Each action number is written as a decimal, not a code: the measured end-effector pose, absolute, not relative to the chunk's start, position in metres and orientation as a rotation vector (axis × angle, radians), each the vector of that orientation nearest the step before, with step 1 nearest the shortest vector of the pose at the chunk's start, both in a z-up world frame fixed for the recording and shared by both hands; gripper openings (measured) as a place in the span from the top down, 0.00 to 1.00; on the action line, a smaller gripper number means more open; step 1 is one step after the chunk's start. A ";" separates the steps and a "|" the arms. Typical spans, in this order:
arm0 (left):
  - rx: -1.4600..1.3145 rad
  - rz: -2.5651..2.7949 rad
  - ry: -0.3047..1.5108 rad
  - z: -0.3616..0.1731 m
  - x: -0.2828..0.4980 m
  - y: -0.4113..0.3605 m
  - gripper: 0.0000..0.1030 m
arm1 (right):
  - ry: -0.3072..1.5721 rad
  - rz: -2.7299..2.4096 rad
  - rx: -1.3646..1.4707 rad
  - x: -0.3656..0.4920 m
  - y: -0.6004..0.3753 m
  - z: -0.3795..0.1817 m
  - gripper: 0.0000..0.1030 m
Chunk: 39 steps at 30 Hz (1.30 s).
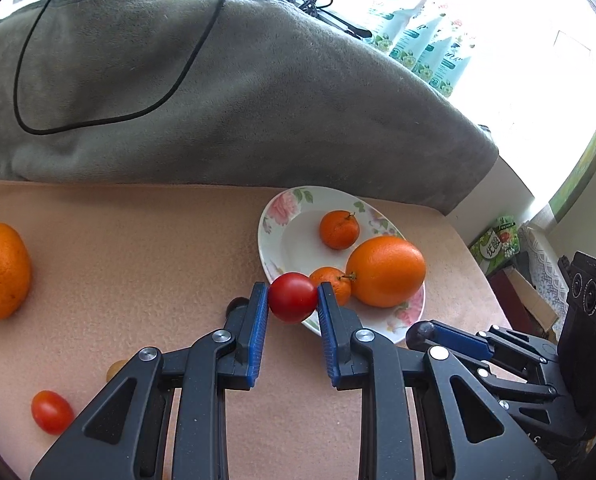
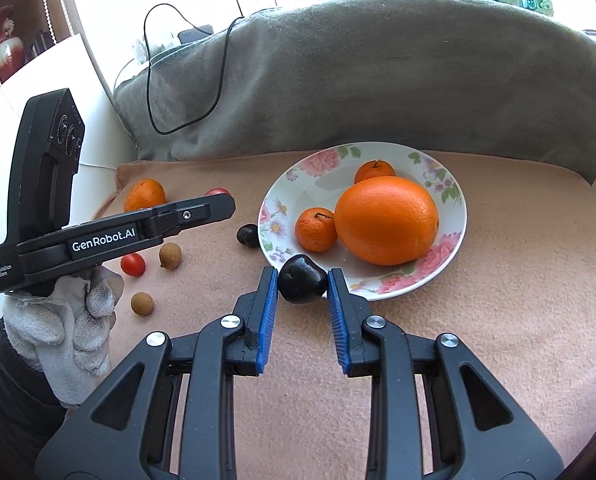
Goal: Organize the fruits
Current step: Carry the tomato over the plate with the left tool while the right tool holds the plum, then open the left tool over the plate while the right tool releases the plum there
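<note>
1. While both tools are clamped, each carries its own fruit: left gripper [image 1: 292, 295] pinches a red cherry tomato [image 1: 292, 297] between its blue pads, frame centre, just over the near rim of the floral plate [image 1: 273, 216].
2. Right gripper [image 2: 302, 282] is clenched on a dark plum-like fruit [image 2: 301, 284], lower centre of its view, at the plate's near-left rim [image 2: 460, 216].
3. On the plate: a large orange [image 2: 386, 220] at centre, a small tangerine [image 2: 316, 229] touching its left side, a second tangerine [image 2: 374, 171] behind it.
4. Off the plate, on the peach cloth [image 2: 498, 300]: another dark fruit [image 2: 246, 235] just beside the plate's left edge; two brown longans [image 2: 170, 255] [image 2: 142, 303] further left; a loose cherry tomato [image 2: 133, 264] near them; a tangerine [image 2: 144, 195] at mid left.
5. Left view shows an orange citrus [image 1: 1, 270] at the far left edge and a cherry tomato [image 1: 51, 411] at lower left.
6. A gloved hand [image 2: 61, 320] holds the left tool at the left of the right view.
7. Grey blanket [image 1: 217, 100] with a black cable [image 1: 97, 120] fills the top of both views.
</note>
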<state>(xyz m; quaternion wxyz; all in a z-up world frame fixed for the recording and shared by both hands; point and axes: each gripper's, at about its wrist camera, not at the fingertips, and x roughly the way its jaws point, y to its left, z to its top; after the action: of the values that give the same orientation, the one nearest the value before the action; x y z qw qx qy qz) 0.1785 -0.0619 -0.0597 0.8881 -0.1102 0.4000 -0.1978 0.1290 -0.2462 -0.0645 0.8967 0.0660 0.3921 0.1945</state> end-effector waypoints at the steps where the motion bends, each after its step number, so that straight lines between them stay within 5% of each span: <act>1: -0.227 -0.411 0.835 -0.061 0.181 -0.064 0.78 | 0.813 0.404 0.136 0.130 -0.246 -0.065 0.74; 29: -0.177 -0.399 0.857 -0.060 0.205 -0.091 0.77 | 0.843 0.403 0.127 0.144 -0.240 -0.077 0.74; 30: -0.175 -0.399 0.856 -0.060 0.205 -0.091 0.76 | 0.842 0.403 0.126 0.144 -0.240 -0.078 0.74; 32: -0.174 -0.401 0.851 -0.058 0.205 -0.091 0.57 | 0.838 0.406 0.124 0.144 -0.240 -0.077 0.74; 34: -0.173 -0.404 0.846 -0.057 0.205 -0.091 0.54 | 0.836 0.406 0.120 0.145 -0.239 -0.076 0.74; 36: -0.166 -0.396 0.843 -0.055 0.204 -0.092 0.52 | 0.831 0.409 0.118 0.144 -0.238 -0.075 0.62; 38: -0.167 -0.395 0.836 -0.054 0.203 -0.091 0.46 | 0.818 0.414 0.118 0.143 -0.237 -0.074 0.33; 39: -0.170 -0.396 0.834 -0.053 0.203 -0.091 0.46 | 0.805 0.411 0.117 0.141 -0.238 -0.072 0.31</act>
<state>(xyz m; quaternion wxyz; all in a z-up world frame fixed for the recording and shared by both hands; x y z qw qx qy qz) 0.2029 -0.0905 -0.0531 0.8919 -0.0821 0.4017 -0.1910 0.1410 -0.2376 -0.0721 0.8980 0.0567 0.3886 0.1986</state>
